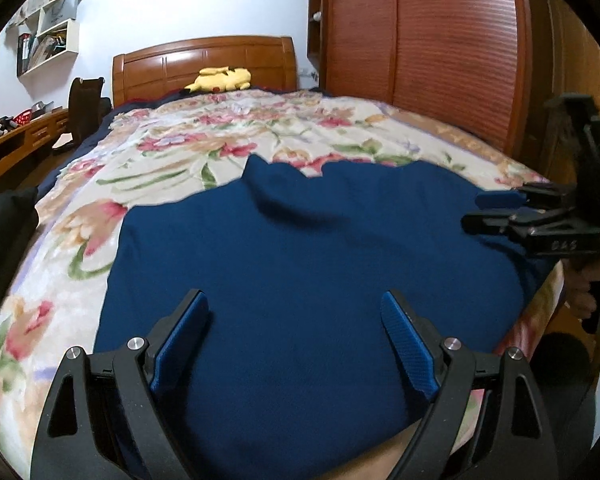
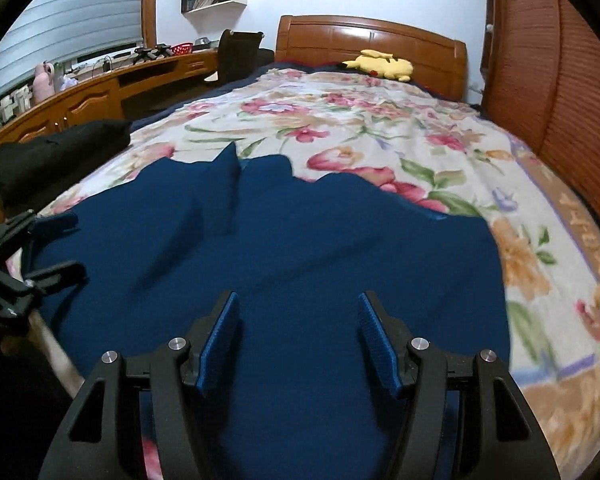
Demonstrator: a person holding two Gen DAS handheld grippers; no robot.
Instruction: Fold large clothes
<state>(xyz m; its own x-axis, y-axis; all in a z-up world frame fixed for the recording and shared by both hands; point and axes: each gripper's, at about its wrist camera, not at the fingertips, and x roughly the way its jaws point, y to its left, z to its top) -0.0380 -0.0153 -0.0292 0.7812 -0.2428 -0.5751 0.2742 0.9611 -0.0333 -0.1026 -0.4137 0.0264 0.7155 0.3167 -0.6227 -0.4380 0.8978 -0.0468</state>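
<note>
A large dark blue garment (image 1: 300,248) lies spread on the floral bedspread (image 1: 204,136) at the near end of the bed; it also shows in the right wrist view (image 2: 284,248). Its far edge is rumpled, with a raised fold. My left gripper (image 1: 294,304) is open and empty just above the garment's near part. My right gripper (image 2: 296,304) is open and empty above the garment too; it shows at the right in the left wrist view (image 1: 480,212), over the garment's right edge. The left gripper shows at the left edge of the right wrist view (image 2: 66,244).
A yellow plush toy (image 1: 220,79) lies by the wooden headboard (image 1: 204,60). A wooden wardrobe (image 1: 420,40) stands along the bed's right side. A desk (image 2: 100,84) and a chair (image 2: 238,54) stand to the left. A black item (image 2: 60,152) lies at the bed's left edge.
</note>
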